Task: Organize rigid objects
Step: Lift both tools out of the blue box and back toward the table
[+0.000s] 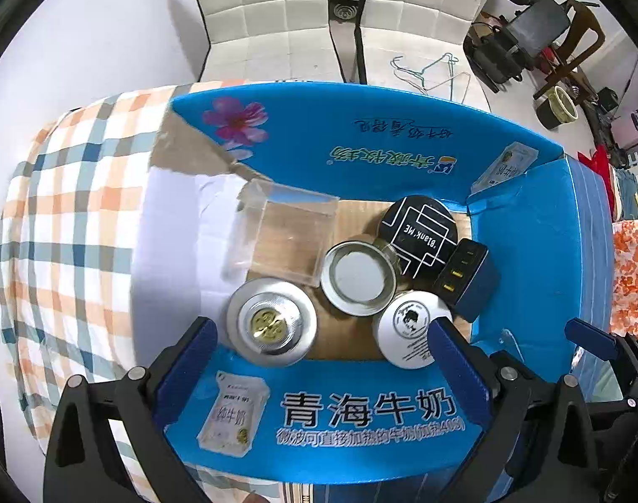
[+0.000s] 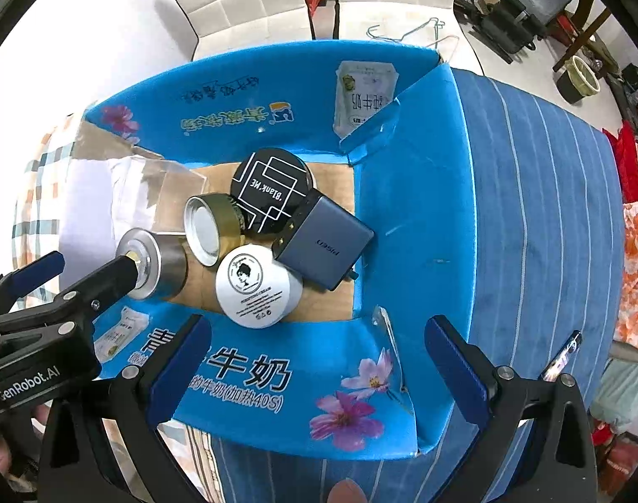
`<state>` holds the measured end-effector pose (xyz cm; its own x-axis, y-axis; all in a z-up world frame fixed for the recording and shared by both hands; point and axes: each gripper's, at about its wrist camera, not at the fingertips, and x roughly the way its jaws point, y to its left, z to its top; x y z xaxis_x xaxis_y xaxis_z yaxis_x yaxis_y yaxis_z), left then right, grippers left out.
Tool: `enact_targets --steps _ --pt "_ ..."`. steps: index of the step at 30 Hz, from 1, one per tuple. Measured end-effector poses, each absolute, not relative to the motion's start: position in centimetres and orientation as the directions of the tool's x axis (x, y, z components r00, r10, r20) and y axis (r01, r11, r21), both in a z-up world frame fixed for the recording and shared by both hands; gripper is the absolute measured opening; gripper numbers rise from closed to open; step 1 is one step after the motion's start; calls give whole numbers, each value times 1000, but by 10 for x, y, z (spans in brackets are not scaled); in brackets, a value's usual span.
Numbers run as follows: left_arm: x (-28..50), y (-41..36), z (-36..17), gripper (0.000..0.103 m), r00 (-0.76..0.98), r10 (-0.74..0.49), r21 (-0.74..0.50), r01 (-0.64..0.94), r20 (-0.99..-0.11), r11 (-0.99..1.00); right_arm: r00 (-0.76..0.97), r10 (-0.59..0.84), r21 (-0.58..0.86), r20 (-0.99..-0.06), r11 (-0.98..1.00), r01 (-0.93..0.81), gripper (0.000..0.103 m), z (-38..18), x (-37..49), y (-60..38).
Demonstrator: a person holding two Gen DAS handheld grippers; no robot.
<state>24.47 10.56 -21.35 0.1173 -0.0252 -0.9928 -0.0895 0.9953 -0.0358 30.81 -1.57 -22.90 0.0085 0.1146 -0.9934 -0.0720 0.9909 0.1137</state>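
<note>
An open blue cardboard box (image 1: 403, 142) (image 2: 411, 193) holds a silver tin (image 1: 272, 322) (image 2: 151, 262), a gold tin (image 1: 358, 278) (image 2: 212, 228), a white round jar (image 1: 411, 329) (image 2: 256, 285), a black round case (image 1: 419, 232) (image 2: 271, 186), a blue charger block (image 1: 465, 278) (image 2: 323, 241) and a clear plastic box (image 1: 291, 237) (image 2: 159, 197). My left gripper (image 1: 319, 360) (image 2: 82, 266) hovers open and empty over the box's near flap, just above the silver tin. My right gripper (image 2: 315, 360) is open and empty above the near flap.
The box sits on a bed with a plaid sheet (image 1: 67, 218) at the left and a blue striped blanket (image 2: 537, 218) at the right. White padded chairs (image 1: 277, 12) and wire hangers (image 1: 436, 73) lie beyond. Clutter (image 1: 541, 42) fills the far right floor.
</note>
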Motion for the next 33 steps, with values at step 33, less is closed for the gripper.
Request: enact_targets --steps 33 --pt "101 80 -27 103 448 27 -21 -102 -893 995 293 210 168 -933 972 -162 103 -29 179 -54"
